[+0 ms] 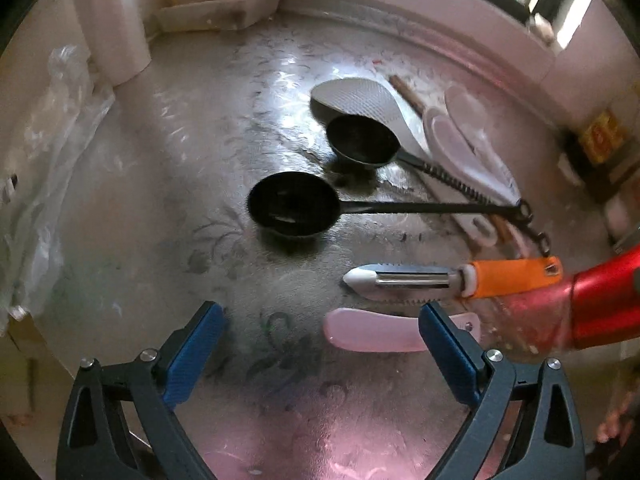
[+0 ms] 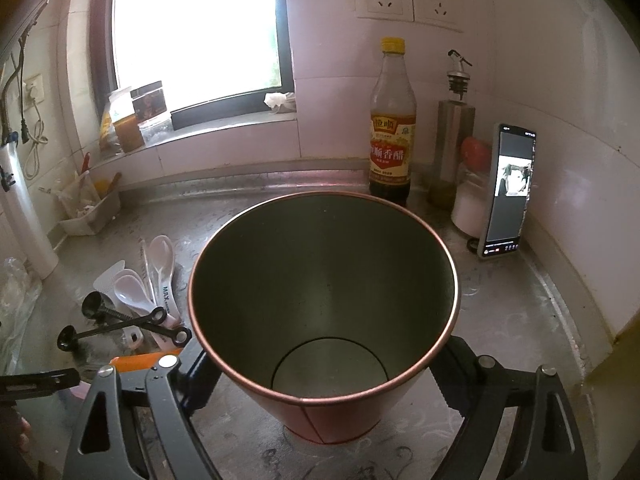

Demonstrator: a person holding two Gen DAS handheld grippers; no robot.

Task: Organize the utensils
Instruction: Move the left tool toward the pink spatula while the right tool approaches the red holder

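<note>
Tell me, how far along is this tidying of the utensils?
Barely begun. Done: nothing, the red cup is empty inside. In hand: the right tongs are clamped on that cup, while the open left tongs hover above the pink spoon and the orange-handled peeler. Left: those two, both black ladles and the white spoons all lie on the counter.

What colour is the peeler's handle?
Orange; the peeler shows best in the left wrist view.
</note>
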